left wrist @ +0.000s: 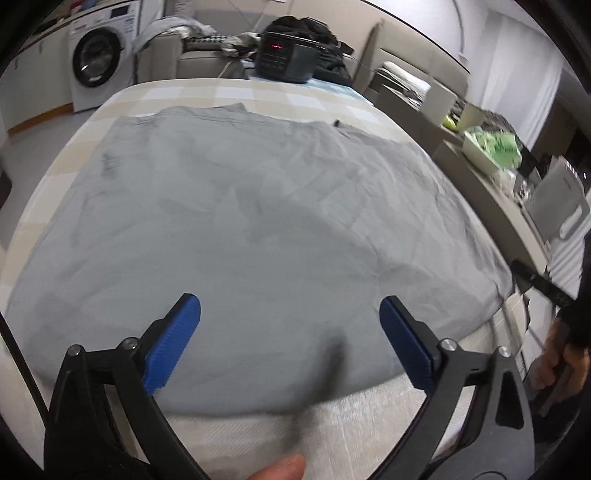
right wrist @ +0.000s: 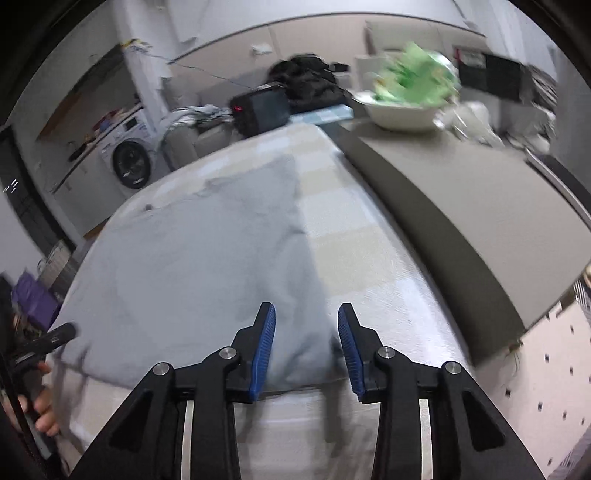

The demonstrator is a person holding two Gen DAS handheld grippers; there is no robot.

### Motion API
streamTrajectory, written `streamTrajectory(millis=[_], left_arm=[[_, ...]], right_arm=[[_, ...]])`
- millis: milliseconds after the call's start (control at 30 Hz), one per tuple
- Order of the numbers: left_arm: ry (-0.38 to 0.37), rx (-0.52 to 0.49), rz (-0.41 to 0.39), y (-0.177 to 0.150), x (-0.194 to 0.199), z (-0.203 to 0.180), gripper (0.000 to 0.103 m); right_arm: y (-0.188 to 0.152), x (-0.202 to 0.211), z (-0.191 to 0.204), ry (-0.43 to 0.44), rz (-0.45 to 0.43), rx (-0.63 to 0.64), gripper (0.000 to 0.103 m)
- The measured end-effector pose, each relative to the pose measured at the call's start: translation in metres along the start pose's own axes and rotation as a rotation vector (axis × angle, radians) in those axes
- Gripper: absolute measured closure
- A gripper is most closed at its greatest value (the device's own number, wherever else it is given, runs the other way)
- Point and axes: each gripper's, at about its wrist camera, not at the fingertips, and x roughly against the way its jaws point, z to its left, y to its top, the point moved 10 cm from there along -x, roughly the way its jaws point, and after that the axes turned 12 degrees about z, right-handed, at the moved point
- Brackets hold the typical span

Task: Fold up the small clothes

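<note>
A grey garment (left wrist: 240, 221) lies spread flat on the checked cream table cover (left wrist: 258, 92). My left gripper (left wrist: 290, 321) is wide open and empty, hovering over the garment's near edge. In the right wrist view the same garment (right wrist: 192, 266) lies left of centre. My right gripper (right wrist: 306, 332) is open and empty, its blue fingertips (right wrist: 266, 332) astride the garment's near right corner. The right gripper's tip (left wrist: 532, 277) shows at the right edge of the left wrist view, and the left gripper (right wrist: 48, 339) at the left edge of the right wrist view.
A black appliance with red display (left wrist: 284, 55) and dark clothes (left wrist: 314, 33) sit at the table's far end. A washing machine (left wrist: 98, 55) stands back left. A grey-brown counter (right wrist: 461, 192) to the right carries a white bowl with green items (right wrist: 406, 99).
</note>
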Motion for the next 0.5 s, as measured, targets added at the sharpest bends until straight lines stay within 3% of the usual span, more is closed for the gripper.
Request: streamTrajectory(millis=[133,267,500], left_arm=[[0.042,-0.054,0.013,-0.002,-0.019,-0.004,0.004],[0.036,-0.076,0.019,-0.004,-0.021,-0.003,0.002],[0.101,-0.12,0.031,-0.008,-0.025,-0.002,0.001]], right_arm=[[-0.003,-0.016,0.025,0.008,0.043,0.061,0.06],[-0.006,-0.034,0.049,0.036,0.105,0.093,0.059],[-0.008,-0.056,0.09,0.02,0.15,0.218,0.037]])
